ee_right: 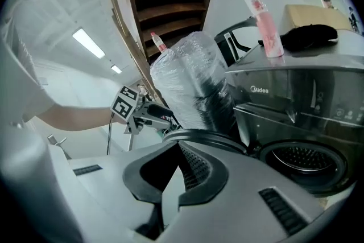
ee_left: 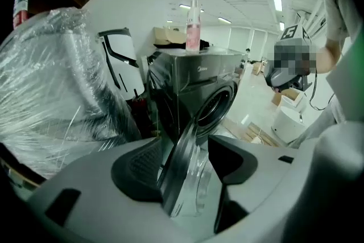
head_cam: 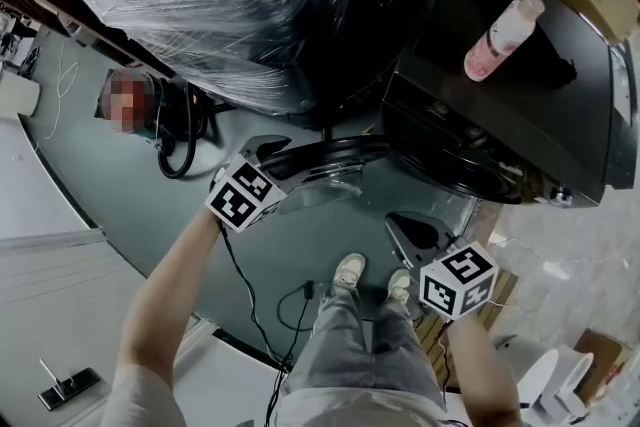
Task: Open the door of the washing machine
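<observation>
Left gripper view shows the left gripper (ee_left: 185,149) with its jaws moderately apart, clamped on the rim of the washing machine door (ee_left: 180,179). One dark pad lies against each face. The door is seen edge-on, rising toward 12 o'clock with a slight lean to 1 o'clock, and its clear bowl bulges toward 3 o'clock. Behind it the washing machine (ee_left: 196,85) stands with its round drum opening (ee_left: 216,108) uncovered.

In the head view the machine fills the 2 o'clock area. The door stands swung out near the centre, its long axis running from 9 to 3 o'clock, with the free edge held at the 9 o'clock end.

The right gripper (head_cam: 406,228) hangs at 5 o'clock, apart from the door. Its own view shows the jaws drawn together at the tips, with nothing between them.
</observation>
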Demonstrator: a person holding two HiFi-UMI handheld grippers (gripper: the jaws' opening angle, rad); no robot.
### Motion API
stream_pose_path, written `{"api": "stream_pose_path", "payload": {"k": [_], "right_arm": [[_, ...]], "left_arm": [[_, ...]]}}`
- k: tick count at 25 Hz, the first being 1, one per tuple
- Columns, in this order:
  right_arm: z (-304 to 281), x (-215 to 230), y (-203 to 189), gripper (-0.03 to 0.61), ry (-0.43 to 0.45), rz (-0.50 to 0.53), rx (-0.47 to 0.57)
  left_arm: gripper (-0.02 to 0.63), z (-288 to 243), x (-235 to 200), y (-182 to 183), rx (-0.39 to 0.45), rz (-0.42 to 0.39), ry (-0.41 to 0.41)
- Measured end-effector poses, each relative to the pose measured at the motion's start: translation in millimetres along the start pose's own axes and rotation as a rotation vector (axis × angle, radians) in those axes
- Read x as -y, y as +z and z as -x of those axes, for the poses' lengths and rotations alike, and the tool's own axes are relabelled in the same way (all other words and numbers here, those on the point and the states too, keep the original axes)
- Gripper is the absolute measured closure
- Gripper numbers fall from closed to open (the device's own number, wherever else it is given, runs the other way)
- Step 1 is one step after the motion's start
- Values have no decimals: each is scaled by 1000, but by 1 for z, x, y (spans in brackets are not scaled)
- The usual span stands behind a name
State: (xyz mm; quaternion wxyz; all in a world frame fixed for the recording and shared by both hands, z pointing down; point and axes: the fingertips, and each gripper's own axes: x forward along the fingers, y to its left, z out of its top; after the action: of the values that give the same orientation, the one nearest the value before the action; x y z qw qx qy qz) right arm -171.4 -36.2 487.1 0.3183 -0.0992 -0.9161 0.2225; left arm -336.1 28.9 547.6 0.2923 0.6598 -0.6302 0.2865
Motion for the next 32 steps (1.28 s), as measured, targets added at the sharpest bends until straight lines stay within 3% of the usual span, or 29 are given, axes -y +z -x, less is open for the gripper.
{"api": "stream_pose_path", "payload": {"k": [4,15,20,28,32], "right_arm": [[32,-10,24,555,-6,31,34],[153,-43,110,555,-14,168,196],[206,-67,139,555,-10,252,257],[283,-106,163,555,-12,380,348],[318,-119,170,555,-21,405,403]], "left_arm": [[367,36,20,51,123,57,27],[382,146,94,188,394,28,135],[387,196,136,225,519,132,153],[445,263,190,262,628,68,331],[465,273,220,275,642,31,316]]}}
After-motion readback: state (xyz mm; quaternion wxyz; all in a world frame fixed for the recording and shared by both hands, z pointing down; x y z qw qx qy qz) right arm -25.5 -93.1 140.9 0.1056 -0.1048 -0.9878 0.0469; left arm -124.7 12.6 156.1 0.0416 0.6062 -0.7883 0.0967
